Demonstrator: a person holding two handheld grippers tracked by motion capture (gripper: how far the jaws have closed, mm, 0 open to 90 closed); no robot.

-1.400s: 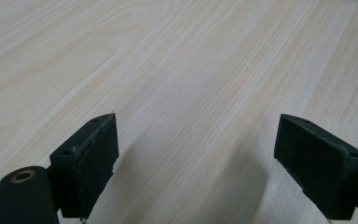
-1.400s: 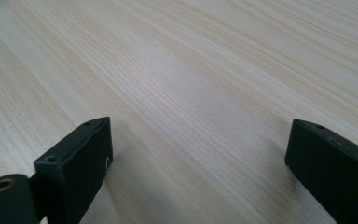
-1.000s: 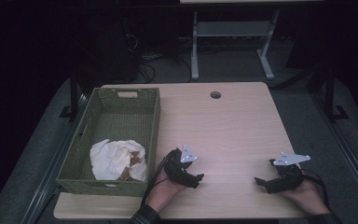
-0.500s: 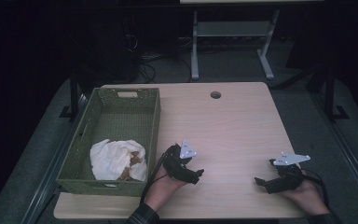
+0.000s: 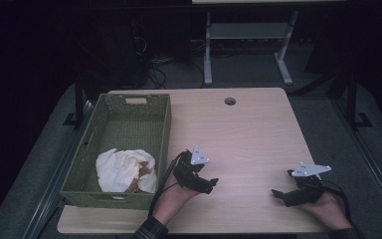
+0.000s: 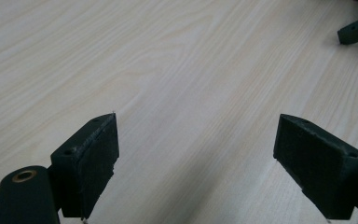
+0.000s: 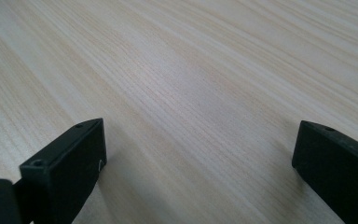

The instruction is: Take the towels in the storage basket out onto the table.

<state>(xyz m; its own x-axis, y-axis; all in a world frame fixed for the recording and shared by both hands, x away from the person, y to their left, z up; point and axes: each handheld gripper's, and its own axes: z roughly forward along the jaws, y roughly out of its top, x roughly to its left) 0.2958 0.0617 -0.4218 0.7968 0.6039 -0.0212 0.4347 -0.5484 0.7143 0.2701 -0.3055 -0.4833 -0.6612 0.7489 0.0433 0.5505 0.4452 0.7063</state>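
Observation:
My left gripper (image 5: pixel 210 184) rests low over the wooden table (image 5: pixel 238 134) just right of the green woven basket (image 5: pixel 161 134), pointing right. In the left gripper view its jaws stand wide apart (image 6: pixel 196 158) with only bare wood between them, and the tip of the other gripper (image 6: pixel 356 30) shows at the top right. My right gripper (image 5: pixel 277 195) lies near the table's front right, pointing left. Its own view shows it open (image 7: pixel 198 163) over bare wood. A crumpled white cloth (image 5: pixel 124 169) with brown patches lies in the near end of the basket.
The basket takes up the table's left side. A round cable hole (image 5: pixel 230 101) sits near the far edge. Beyond the table stand a white desk frame (image 5: pixel 248 45) and cables on a dark floor.
The left gripper has turned and shifted slightly to the right, away from the basket. The right gripper has stayed put.

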